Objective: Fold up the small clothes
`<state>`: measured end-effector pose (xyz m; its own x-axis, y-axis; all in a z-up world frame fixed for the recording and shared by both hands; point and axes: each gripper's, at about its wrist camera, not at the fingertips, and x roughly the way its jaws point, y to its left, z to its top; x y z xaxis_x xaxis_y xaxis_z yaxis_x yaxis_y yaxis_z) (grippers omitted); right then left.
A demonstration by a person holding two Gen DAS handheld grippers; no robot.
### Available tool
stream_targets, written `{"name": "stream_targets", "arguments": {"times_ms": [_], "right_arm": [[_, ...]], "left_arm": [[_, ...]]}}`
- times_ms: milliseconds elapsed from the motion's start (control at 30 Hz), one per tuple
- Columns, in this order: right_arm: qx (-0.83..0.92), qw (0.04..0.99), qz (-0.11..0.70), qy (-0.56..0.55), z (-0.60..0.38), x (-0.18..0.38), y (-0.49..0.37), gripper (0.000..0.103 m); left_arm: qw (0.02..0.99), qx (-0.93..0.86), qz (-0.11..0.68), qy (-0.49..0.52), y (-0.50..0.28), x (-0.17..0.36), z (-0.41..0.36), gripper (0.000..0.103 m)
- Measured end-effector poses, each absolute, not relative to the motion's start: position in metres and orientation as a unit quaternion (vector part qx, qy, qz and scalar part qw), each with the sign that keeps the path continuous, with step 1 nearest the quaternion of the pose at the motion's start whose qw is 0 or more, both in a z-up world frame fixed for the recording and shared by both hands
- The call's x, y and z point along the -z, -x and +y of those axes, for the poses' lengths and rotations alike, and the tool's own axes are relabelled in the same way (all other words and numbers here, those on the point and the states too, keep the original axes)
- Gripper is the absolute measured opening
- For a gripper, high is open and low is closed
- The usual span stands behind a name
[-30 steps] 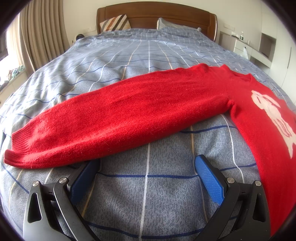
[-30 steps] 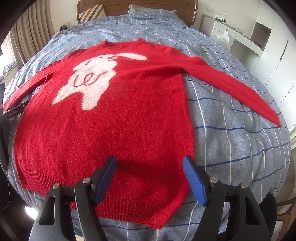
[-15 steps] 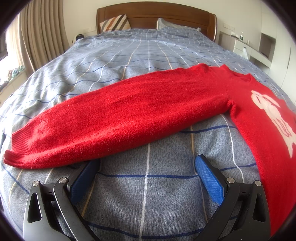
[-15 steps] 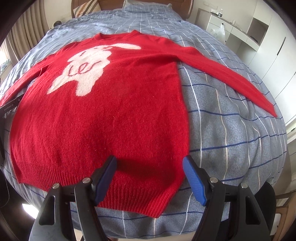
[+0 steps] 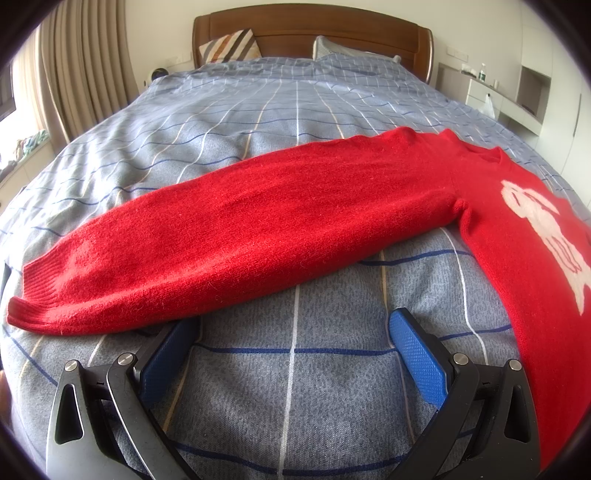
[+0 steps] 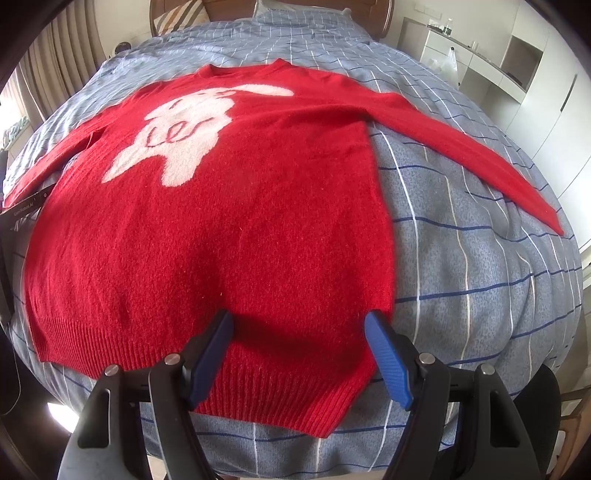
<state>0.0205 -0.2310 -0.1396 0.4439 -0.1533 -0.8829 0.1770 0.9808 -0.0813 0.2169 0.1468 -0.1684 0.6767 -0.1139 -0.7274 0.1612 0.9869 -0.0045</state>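
A red knit sweater (image 6: pixel 229 221) with a white rabbit figure (image 6: pixel 188 125) lies flat, front up, on the blue checked bed (image 6: pixel 461 266). Its sleeves stretch out to both sides. My right gripper (image 6: pixel 299 332) is open and empty, hovering over the hem near the sweater's right bottom corner. In the left wrist view the left sleeve (image 5: pixel 240 229) runs across the frame, cuff (image 5: pixel 40 295) at far left. My left gripper (image 5: pixel 291 332) is open and empty, low over the bedspread (image 5: pixel 258 406) just in front of the sleeve, its left finger tip under the sleeve's edge.
A wooden headboard (image 5: pixel 306 29) and pillows (image 5: pixel 229 44) stand at the far end. Curtains (image 5: pixel 74 74) hang on the left. White cabinets (image 6: pixel 517 74) line the right wall. The bed's near edge drops off below the hem (image 6: pixel 258 443). A dark chair (image 6: pixel 539 391) shows at lower right.
My right gripper has shifted back and forth over the hem, so the sweater's place in its view changed slightly. The left gripper and sleeve have not moved.
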Motion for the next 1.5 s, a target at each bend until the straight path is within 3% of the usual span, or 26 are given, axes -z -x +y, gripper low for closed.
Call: {"name": "stream_targets", "arguments": {"times_ms": [1167,1500], "right_arm": [[0.086,0.861,0.499,-0.043,-0.245,0.144,-0.011,0.073],[0.079,0.893,0.438,-0.067,-0.263,0.12,0.012,0.073]], "left_arm": [[0.915,0.075,0.395,-0.03,-0.217,0.169,0.147,0.103],[0.915,0.075,0.395,-0.029,-0.217,0.169,0.147,0.103]]}}
